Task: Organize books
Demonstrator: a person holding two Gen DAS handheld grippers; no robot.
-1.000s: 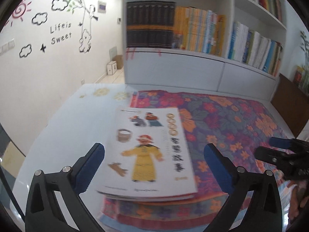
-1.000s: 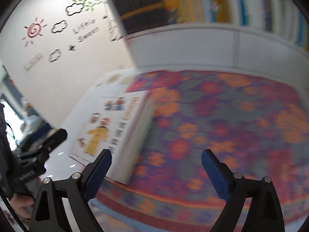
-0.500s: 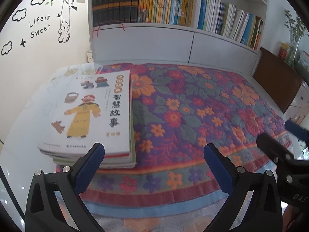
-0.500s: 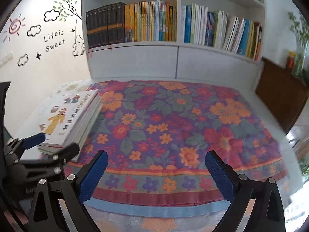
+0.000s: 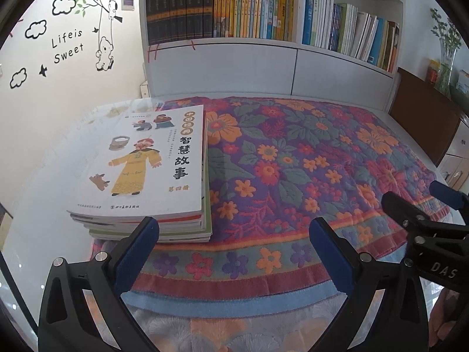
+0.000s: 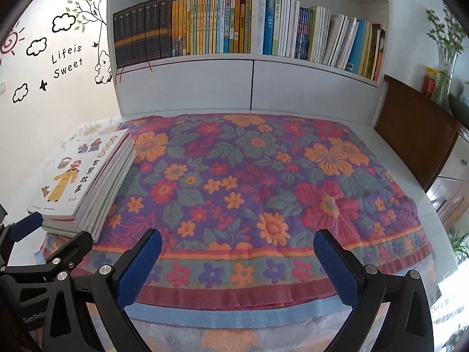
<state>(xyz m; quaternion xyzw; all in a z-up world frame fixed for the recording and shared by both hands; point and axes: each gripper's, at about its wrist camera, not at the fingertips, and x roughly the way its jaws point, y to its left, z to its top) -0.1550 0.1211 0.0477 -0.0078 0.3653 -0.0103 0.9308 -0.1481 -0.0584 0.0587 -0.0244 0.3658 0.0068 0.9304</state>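
Your left gripper (image 5: 234, 246) and right gripper (image 6: 237, 259) both stood with jaws spread wide, holding nothing, at the near edge of the floral cloth (image 6: 263, 176). Beyond the left gripper, the stack of books (image 5: 152, 170) lay flat and squared at the cloth's left edge. That fitted either a finished pile or one awaiting the bookshelf (image 6: 252, 29) at the back; the view did not settle which. The lower books' covers were hidden, and the table (image 6: 395, 152) was cut off at the right.
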